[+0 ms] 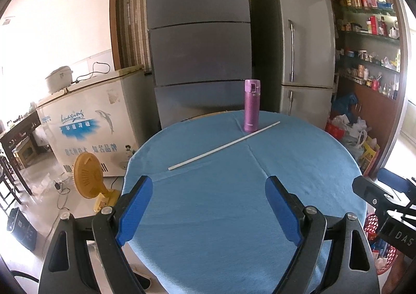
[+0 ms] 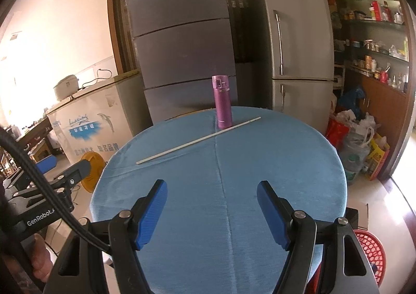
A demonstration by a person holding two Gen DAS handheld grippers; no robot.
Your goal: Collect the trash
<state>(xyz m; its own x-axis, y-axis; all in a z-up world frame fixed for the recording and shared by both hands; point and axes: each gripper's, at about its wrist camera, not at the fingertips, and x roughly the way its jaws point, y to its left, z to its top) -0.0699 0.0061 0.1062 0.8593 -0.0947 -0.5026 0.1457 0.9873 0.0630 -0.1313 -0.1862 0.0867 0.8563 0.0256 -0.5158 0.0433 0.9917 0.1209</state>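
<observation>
A long thin white stick [image 1: 223, 146] [image 2: 198, 140] lies slantwise on the round table's blue cloth [image 1: 234, 216] [image 2: 260, 158]. Its far end rests beside a purple flask [image 1: 251, 105] [image 2: 222, 102] that stands upright near the table's far edge. My left gripper [image 1: 208, 183] hangs open over the near part of the cloth, nothing between its blue pads. My right gripper [image 2: 212, 187] is open too and holds nothing. Both are well short of the stick. In the left wrist view the right gripper's black body [image 1: 382, 197] shows at the right edge; the left gripper's body [image 2: 52, 184] shows at the left of the right wrist view.
A red mesh basket [image 2: 369, 249] [image 1: 384, 247] stands on the floor by the table's near right side. Behind the table are grey fridges [image 1: 301, 41] and a chest freezer [image 1: 93, 122]. A yellow fan [image 1: 87, 171] sits on the floor at the left. Bags [image 2: 356, 135] pile under shelves at the right.
</observation>
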